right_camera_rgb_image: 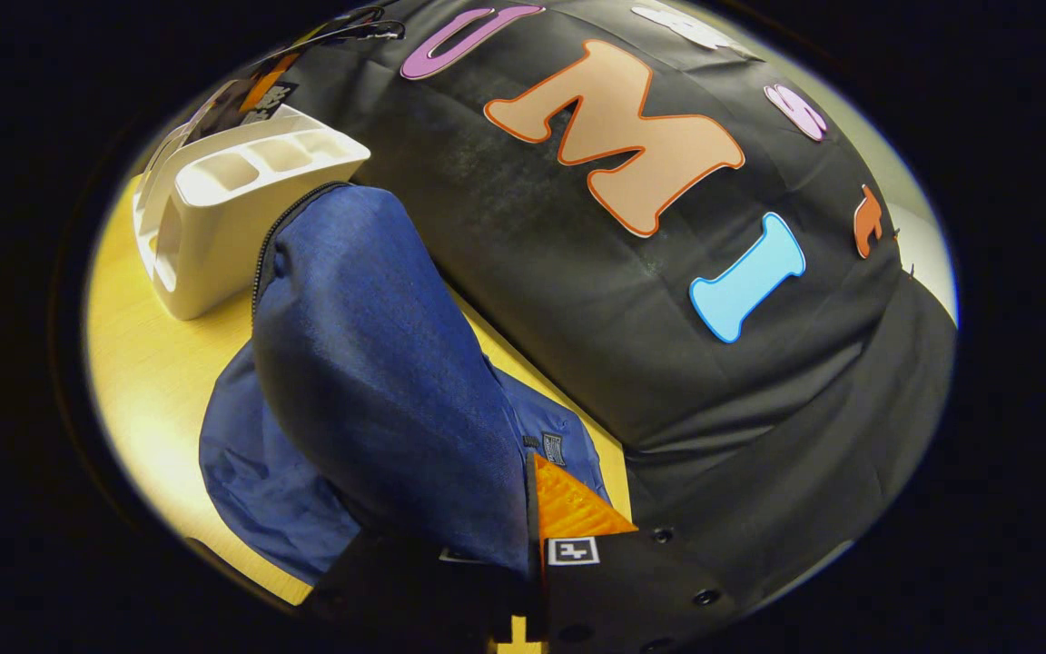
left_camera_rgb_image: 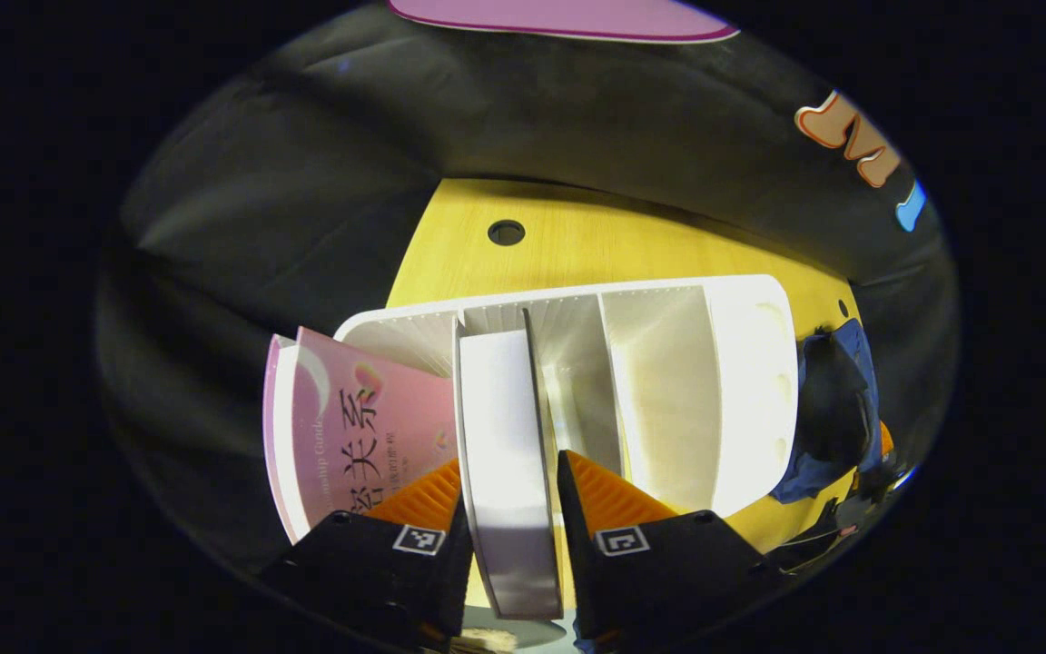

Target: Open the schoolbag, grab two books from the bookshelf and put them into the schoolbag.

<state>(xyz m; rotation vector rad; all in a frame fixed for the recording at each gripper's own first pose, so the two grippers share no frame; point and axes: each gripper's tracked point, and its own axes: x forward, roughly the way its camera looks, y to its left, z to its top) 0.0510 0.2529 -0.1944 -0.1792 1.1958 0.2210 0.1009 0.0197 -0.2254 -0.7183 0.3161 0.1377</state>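
yellow desk (left_camera_rgb_image: pixel 577 245) against the black booth wall, white bookshelf (left_camera_rgb_image: pixel 750 381) on it. your left tongs (left_camera_rgb_image: pixel 507 495) are clamped on an upright white book (left_camera_rgb_image: pixel 505 436): stiff, fairly light, slick cover, so hold near the spine. right tongs (right_camera_rgb_image: pixel 527 536) pinch the soft, floppy blue schoolbag (right_camera_rgb_image: pixel 378 381) flap, beside the shelf.

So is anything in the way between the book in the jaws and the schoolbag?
Yes. The white bookshelf's dividers and end wall stand between the held book and the blue schoolbag, so the book probably must lift clear first.
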